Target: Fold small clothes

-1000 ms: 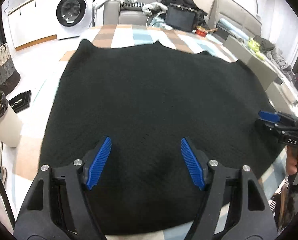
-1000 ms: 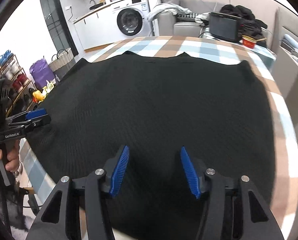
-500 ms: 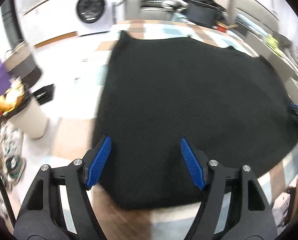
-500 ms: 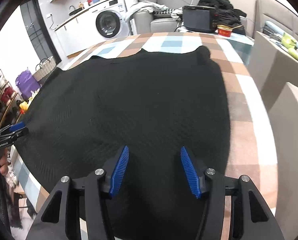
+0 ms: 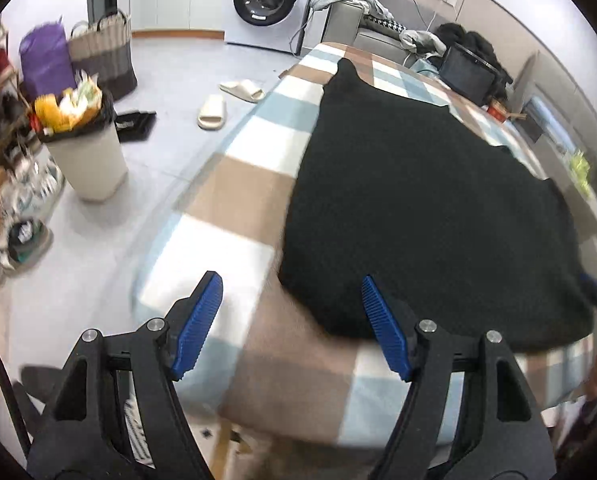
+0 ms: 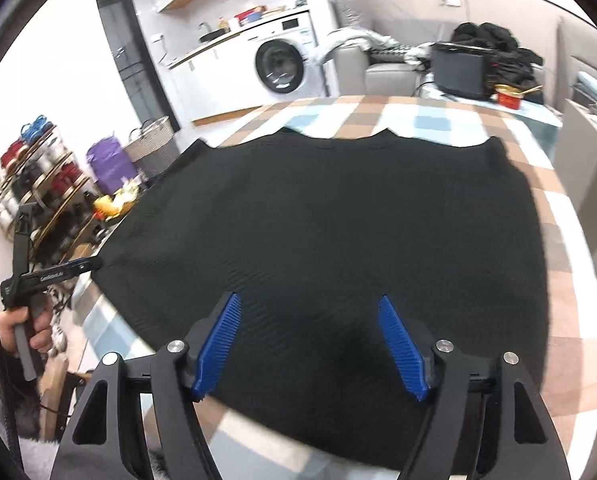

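A black knit garment [image 5: 426,208] lies spread flat on a table with a checked cloth [image 5: 238,184]. It also fills the right wrist view [image 6: 330,232]. My left gripper [image 5: 292,324] is open and empty above the garment's near left corner, partly over bare cloth. It also shows at the left in the right wrist view [image 6: 86,266], by the garment's left edge. My right gripper [image 6: 310,344] is open and empty above the garment's near edge. Its tip shows at the far right of the left wrist view [image 5: 596,292].
The checked cloth shows in the right wrist view [image 6: 558,320] too. On the floor to the left stand a white bin [image 5: 84,148], slippers [image 5: 212,112], a basket [image 5: 102,56] and a shoe rack [image 6: 30,184]. A washing machine [image 5: 270,0] and a sofa [image 5: 362,28] stand behind.
My left gripper has swung left, off the garment's middle to its left corner and the bare cloth. My right gripper has shifted back toward the garment's middle. Both stay open.
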`<state>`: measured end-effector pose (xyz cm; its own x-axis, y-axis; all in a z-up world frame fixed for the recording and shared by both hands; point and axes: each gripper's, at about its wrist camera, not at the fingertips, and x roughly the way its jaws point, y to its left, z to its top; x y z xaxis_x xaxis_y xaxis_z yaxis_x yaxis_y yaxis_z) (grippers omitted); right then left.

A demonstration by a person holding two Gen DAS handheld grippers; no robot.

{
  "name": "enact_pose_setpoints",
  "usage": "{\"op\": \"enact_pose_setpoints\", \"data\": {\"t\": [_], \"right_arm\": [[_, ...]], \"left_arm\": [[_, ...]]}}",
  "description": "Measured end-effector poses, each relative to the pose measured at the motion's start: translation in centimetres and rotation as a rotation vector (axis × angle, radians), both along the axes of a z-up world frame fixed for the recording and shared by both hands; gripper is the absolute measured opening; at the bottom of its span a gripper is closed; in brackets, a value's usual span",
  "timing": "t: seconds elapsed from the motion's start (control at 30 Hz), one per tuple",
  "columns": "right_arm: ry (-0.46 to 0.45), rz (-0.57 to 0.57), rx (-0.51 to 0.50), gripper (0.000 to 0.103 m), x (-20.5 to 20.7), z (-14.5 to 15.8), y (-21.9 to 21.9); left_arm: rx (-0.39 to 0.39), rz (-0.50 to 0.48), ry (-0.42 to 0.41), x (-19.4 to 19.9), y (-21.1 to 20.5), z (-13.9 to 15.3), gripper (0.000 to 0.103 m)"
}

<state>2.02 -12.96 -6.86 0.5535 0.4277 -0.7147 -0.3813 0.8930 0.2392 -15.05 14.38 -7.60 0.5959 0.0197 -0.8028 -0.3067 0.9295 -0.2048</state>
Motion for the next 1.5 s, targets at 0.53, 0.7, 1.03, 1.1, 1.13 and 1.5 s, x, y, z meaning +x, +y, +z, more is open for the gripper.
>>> {"op": "enact_pose_setpoints", "data": {"t": [0.53,0.7,1.03,1.1,1.13,1.5], "right_arm": [[0.014,-0.015,0.044,0.074,0.5,0.3,0.3],[0.023,-0.04,0.019,0.074,0.5,-0.1,-0.2],[0.029,-0.097,0.026,0.074,0.4,-0.4,-2.8],[0.03,-0.11,0.026,0.074,0.3,-0.5,-3.2],[0.033,-0.116,0.027,0.074,0.3,-0.6,-3.4],[0.028,-0.219,0.028,0.074,-0.7,-0.1,-7.5]], "left_arm": [[-0.099,0.025,-0.136,1.1,-4.2,-1.0,0.068],[-0.051,0.073,-0.156,4.0,-5.6,-1.5,0.033],[-0.074,0.044,-0.274,4.8,-5.3,1.0,0.017],[-0.067,0.035,-0.291,5.1,-5.5,1.7,0.017],[-0.069,0.026,-0.303,5.2,-5.7,2.1,0.017],[0.032,-0.337,-0.486,10.0,-17.4,10.2,0.015]]}}
